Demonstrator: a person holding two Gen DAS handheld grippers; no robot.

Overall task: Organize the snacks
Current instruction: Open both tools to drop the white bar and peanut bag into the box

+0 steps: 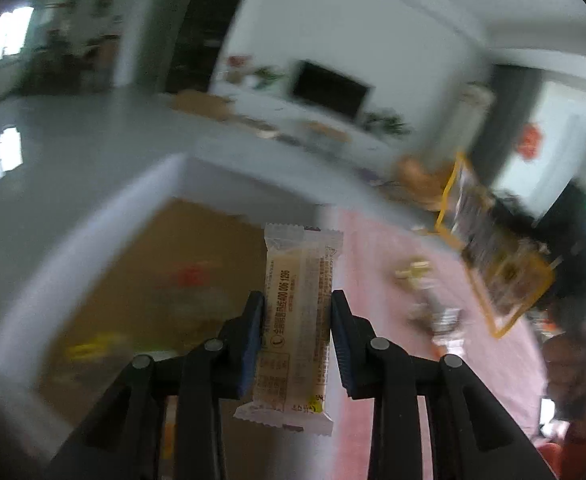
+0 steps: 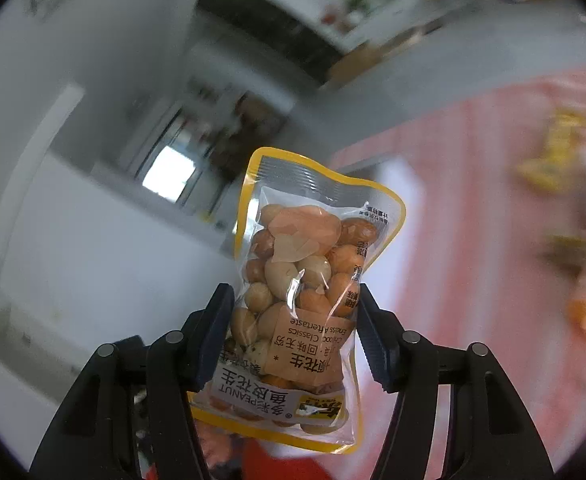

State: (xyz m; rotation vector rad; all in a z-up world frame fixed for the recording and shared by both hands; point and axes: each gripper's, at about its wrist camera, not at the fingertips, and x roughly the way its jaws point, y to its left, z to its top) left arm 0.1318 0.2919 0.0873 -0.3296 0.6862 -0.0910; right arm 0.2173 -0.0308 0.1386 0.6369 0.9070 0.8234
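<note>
In the left wrist view, the left gripper (image 1: 297,312) is seen clamped on a small wafer bar (image 1: 297,316) in a pale wrapper, held upright between the pads above the edge of an open cardboard box (image 1: 141,280). To the right, a pink-clothed counter (image 1: 381,280) is seen with a few blurred snacks (image 1: 417,276) left lying on it. In the right wrist view, the right gripper (image 2: 295,320) is closed on a yellow-edged peanut pouch (image 2: 305,280), lifted clear of the same cloth, where more loose packets (image 2: 553,160) are made out at the right. The sorting is judged to be partly done: two items are in hand, several are left
</note>
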